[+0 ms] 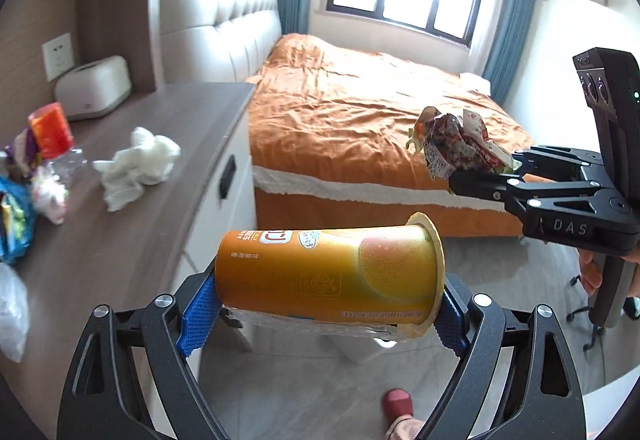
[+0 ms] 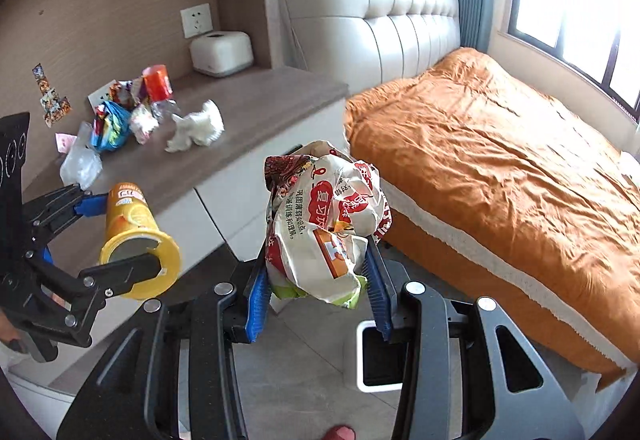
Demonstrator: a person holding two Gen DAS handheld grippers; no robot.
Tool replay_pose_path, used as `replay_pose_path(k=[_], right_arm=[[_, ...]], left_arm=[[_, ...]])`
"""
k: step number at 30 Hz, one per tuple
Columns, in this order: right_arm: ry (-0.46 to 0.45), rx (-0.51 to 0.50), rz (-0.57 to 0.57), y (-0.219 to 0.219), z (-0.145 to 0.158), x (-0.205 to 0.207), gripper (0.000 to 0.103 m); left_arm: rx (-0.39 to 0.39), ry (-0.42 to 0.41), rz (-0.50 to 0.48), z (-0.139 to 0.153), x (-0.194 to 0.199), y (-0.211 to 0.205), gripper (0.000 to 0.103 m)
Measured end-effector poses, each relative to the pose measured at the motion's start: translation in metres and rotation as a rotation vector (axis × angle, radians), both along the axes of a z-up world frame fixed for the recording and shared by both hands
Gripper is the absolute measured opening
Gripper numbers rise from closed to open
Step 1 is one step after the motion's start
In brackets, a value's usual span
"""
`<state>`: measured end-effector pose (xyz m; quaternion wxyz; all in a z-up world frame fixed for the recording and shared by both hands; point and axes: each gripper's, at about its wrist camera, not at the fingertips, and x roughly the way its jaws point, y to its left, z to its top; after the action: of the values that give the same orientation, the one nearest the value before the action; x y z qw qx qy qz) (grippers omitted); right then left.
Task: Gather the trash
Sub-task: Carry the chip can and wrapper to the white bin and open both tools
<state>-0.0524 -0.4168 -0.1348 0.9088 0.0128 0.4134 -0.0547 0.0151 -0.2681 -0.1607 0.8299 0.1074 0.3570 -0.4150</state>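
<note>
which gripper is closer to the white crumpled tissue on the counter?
Left. The left gripper, holding the orange cup, is beside the counter near the tissue; the right gripper is farther, toward the bed.

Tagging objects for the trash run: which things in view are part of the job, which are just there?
Job: orange cup in left gripper; crumpled wrapper in right gripper; tissue wad; wrapper pile; white bin.
Bystanders: tissue box; bed; wall socket.
</note>
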Motion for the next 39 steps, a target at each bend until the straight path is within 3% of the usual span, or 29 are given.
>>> replay_pose_path(k=[5, 12, 18, 24, 28, 30, 32, 39], right_arm=[[0.113, 0.03, 0.019, -0.069, -0.058, -0.02, 0.044], [0.217, 0.058, 0.021, -0.141, -0.152, -0.039, 0.044], [0.283, 0.108, 0.029, -0.188, -0.25, -0.04, 0.044], [0.323, 0.095, 0.105, -0.2, -0.334, -0.03, 0.044], [0.345, 0.086, 0.151, -0.204, -0.364, -0.028, 0.051], [0.343, 0.085, 0.165, -0.208, -0.373, -0.027, 0.078], [0.339, 0.099, 0.174, -0.212, -0.378, -0.028, 0.09], [0.312, 0.064, 0.185, -0.215, -0.372, -0.032, 0.098]], left_arm=[[0.005, 0.054, -0.084, -0.047, -0.02, -0.091, 0.086], [0.074, 0.121, -0.229, -0.158, -0.04, -0.193, 0.086], [0.152, 0.138, -0.333, -0.257, -0.037, -0.241, 0.086], [0.201, 0.178, -0.388, -0.339, -0.029, -0.26, 0.086], [0.225, 0.195, -0.425, -0.378, -0.031, -0.268, 0.088], [0.23, 0.208, -0.437, -0.389, -0.031, -0.269, 0.094], [0.233, 0.2, -0.443, -0.397, -0.031, -0.271, 0.098], [0.248, 0.187, -0.439, -0.399, -0.033, -0.276, 0.098]])
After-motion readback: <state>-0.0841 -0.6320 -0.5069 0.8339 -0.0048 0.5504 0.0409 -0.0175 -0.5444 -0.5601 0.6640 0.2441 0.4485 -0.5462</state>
